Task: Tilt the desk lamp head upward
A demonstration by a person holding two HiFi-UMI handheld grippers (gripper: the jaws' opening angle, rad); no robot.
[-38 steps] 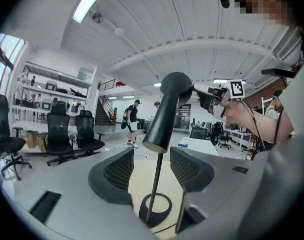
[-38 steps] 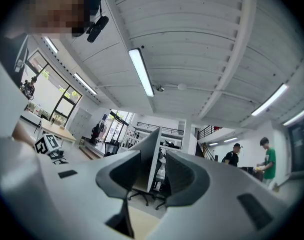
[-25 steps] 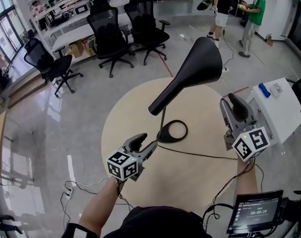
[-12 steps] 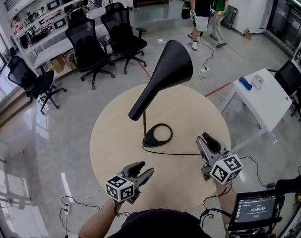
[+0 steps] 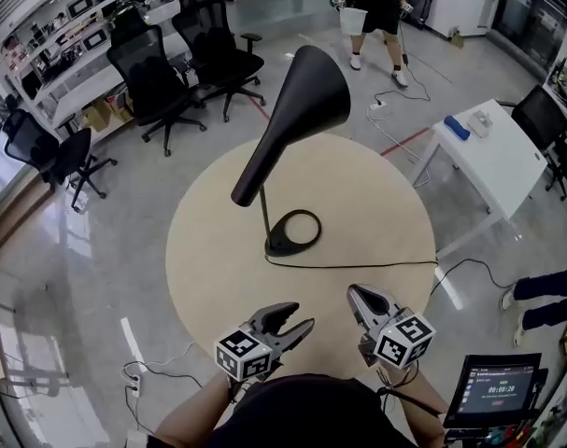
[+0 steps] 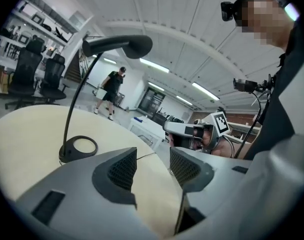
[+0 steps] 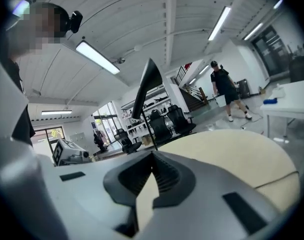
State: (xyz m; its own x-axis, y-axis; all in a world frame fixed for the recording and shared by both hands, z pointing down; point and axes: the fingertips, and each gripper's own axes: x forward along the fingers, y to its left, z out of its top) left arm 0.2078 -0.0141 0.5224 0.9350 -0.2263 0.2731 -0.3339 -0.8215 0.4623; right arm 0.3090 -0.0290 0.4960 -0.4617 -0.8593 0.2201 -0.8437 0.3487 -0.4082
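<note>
The desk lamp (image 5: 297, 101) is black, the round table (image 5: 208, 269) pale beige, the marker cubes (image 5: 244, 356) (image 5: 403, 341) black-and-white squared.

L grey two-jaw gripper w/ marker cube (image 5: 295, 317) is held low, close to the torso, jaws apart, nothing btwn. R grey two-jaw gripper (image 5: 358, 298) is held alongside, jaws closed together, empty.

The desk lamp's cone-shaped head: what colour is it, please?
The cone-shaped lamp head is black; head view shows it best.

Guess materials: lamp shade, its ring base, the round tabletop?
Lamp shade: matte black, likely painted metal or plastic; dull even sheen, no glare. Ring base: same matte black finish, probably the same material. Tabletop: pale beige, smooth, wood-look; laminate or veneer, can't tell which.
</note>
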